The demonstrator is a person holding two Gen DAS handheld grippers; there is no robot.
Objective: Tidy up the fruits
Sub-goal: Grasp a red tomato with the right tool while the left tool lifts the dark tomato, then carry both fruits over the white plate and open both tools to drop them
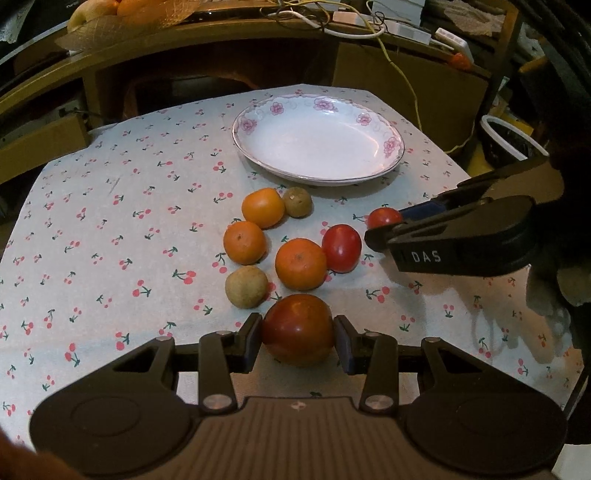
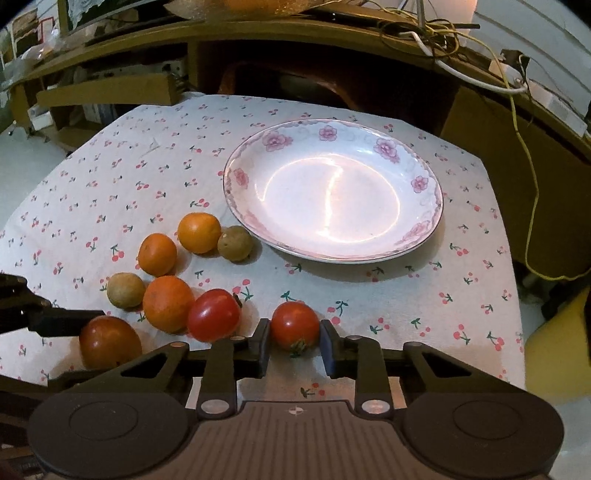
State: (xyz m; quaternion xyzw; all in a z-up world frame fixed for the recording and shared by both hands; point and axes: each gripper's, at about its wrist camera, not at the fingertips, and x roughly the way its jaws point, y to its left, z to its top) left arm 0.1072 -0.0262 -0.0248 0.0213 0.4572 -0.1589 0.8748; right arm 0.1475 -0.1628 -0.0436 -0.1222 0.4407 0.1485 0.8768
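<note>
On the cherry-print cloth, my left gripper (image 1: 297, 325) is shut on a large dark red tomato (image 1: 297, 334) at the near edge of the fruit cluster. To its right, my right gripper (image 2: 294, 332) is shut on a small red tomato (image 2: 294, 323) that rests on the cloth. Between the grippers and the plate lie three oranges (image 1: 301, 263), another red tomato (image 1: 341, 248) and two brown round fruits (image 1: 246, 287). The white floral plate (image 1: 391, 146) stands behind them with nothing in it. From the right wrist view, a left finger (image 2: 66, 325) touches the dark tomato (image 2: 109, 343).
A wooden desk (image 1: 207, 40) with tangled cables runs behind the table. A net bag of fruit (image 1: 122, 11) sits on its top left. A yellow cable (image 2: 532, 184) hangs past the table's right edge. Bare cloth (image 1: 110, 221) lies left of the fruit.
</note>
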